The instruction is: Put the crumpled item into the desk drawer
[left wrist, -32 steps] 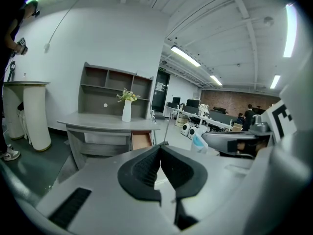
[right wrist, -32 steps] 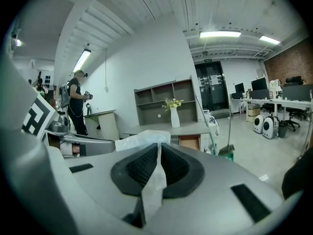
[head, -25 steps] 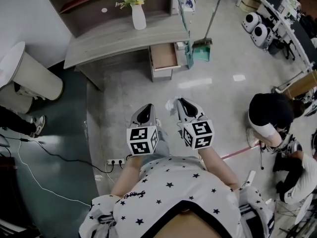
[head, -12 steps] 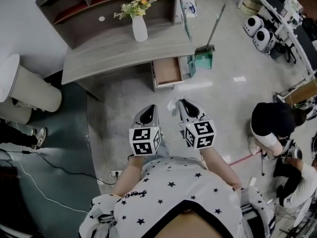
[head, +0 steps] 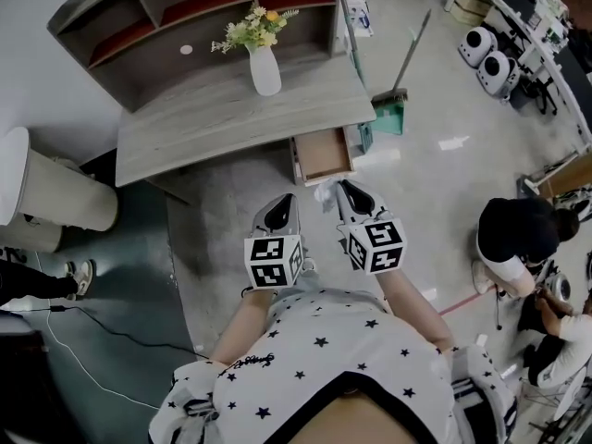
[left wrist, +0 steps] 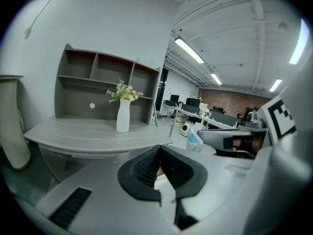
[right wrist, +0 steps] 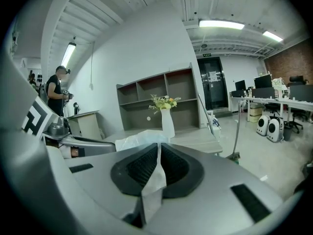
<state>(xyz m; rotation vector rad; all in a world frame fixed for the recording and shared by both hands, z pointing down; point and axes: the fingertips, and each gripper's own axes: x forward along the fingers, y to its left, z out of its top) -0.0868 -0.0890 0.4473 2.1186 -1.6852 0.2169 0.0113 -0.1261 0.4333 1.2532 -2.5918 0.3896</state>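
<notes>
Left gripper (head: 284, 202): jaws closed on nothing, and its own view (left wrist: 159, 148) shows the pads meeting with no material between. It sits level with the other gripper, off to the left of the drawer line. It's a spare hand for now.

Crumpled item (head: 323, 193): a white, thin wad, paper or film, can't tell which. It sticks out of the right tips, forward and slightly to the left. In the right gripper view a strip of it runs down between the pads and the bulk (right wrist: 140, 139) bunches beyond them.

Drawer (head: 324, 153): pulled out from under the desk (head: 222, 109), interior exposed and looks bare. Its long axis runs away from the person, with the open front toward them. From the head view it lies straight ahead of the wad, just beyond it. The height gap can't be read from this angle, and neither gripper view shows the drawer.

Right gripper (head: 341, 186): clamped on the wad (right wrist: 159, 150) and the nearer of the two to the drawer. My read: the move is forward and down along the drawer axis, with a slight leftward bias unnecessary since the wad already overhangs that way.
</notes>
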